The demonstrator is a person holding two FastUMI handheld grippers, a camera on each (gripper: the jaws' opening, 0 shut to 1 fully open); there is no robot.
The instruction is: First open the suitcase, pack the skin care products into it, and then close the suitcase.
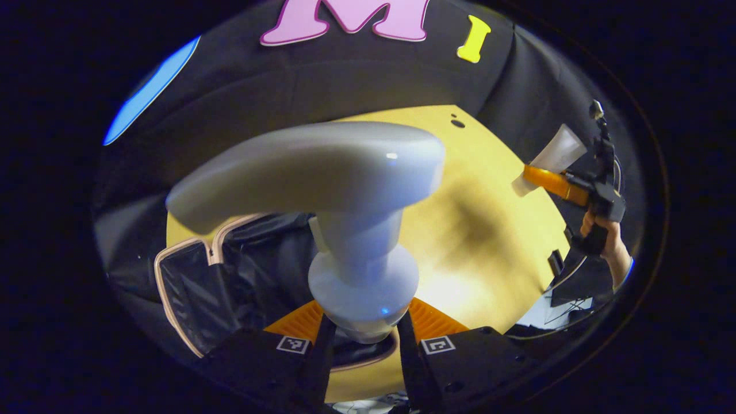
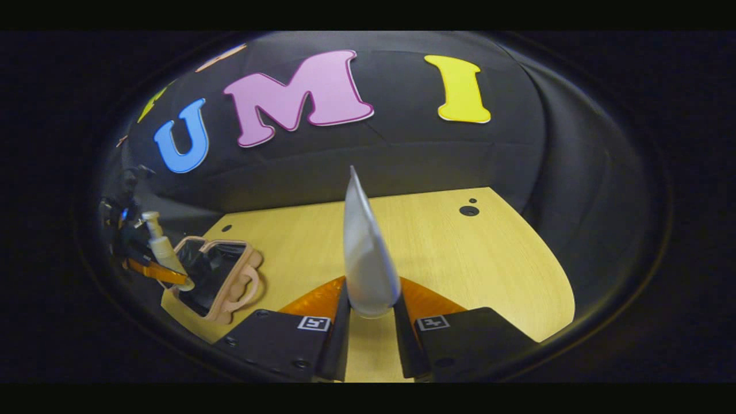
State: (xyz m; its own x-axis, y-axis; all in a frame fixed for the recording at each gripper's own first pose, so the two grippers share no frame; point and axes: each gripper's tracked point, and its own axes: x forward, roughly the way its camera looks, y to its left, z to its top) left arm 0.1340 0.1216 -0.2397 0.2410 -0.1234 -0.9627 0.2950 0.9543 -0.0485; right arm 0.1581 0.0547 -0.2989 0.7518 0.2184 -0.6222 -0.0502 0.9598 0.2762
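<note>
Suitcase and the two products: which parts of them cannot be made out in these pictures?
- Suitcase inside: in the left gripper view the pump bottle covers much of it; in the right gripper view the suitcase is too small to tell its contents.
- Bottle body: cut off below the left tongs.
- Tube cap end: hidden between the right tongs.

One pump bottle (image 1: 356, 230), one tube (image 2: 367, 259), one suitcase (image 2: 221, 279).

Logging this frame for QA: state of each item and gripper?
suitcase: open, lying on the table, dark lining showing
pump bottle: held off the table, above the suitcase
tube: held, crimped end up
left gripper: shut on pump bottle
right gripper: shut on tube
</note>
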